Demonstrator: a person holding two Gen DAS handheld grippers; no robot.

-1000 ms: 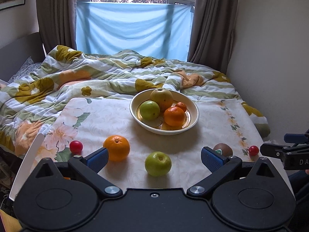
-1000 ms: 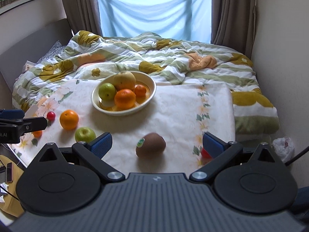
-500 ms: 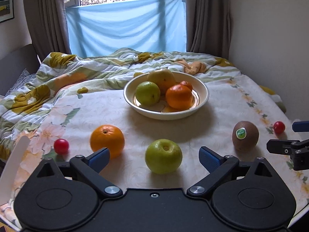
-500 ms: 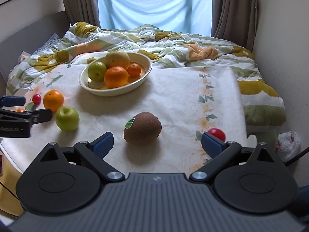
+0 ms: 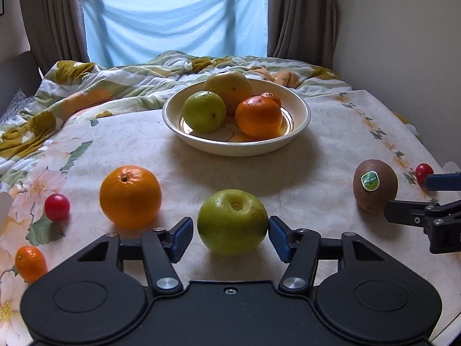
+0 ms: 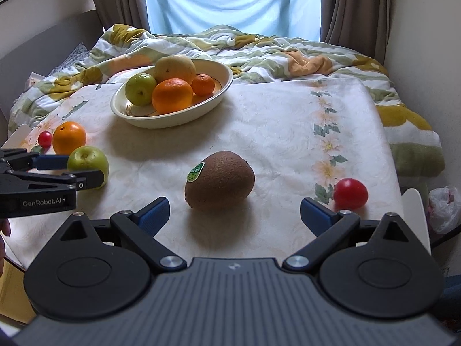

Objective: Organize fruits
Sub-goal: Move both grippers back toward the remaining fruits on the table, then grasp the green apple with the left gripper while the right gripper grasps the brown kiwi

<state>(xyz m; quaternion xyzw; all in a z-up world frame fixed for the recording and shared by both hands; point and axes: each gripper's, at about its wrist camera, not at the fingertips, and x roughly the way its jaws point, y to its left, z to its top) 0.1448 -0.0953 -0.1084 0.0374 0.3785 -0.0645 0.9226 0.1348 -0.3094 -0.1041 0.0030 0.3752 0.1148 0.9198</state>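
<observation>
A cream bowl (image 5: pixel 299 121) holds a green apple, a yellow pear-like fruit and two oranges on a floral cloth. A loose green apple (image 5: pixel 232 221) lies between the blue pads of my left gripper (image 5: pixel 230 238); the right pad touches it and a narrow gap shows at the left pad. My right gripper (image 6: pixel 233 213) is open, just short of a brown kiwi (image 6: pixel 220 180) with a green sticker. The left gripper and the apple (image 6: pixel 88 161) also show in the right wrist view.
An orange (image 5: pixel 130 196), a red cherry tomato (image 5: pixel 57 207) and a small mandarin (image 5: pixel 30 263) lie left of the apple. Another cherry tomato (image 6: pixel 350 193) lies right of the kiwi near the table's right edge. A rumpled quilt (image 5: pixel 115 80) lies behind.
Both grippers moved forward and lower toward the table. The left jaws closed in around the green apple. The right gripper came nearer the kiwi and stays open.
</observation>
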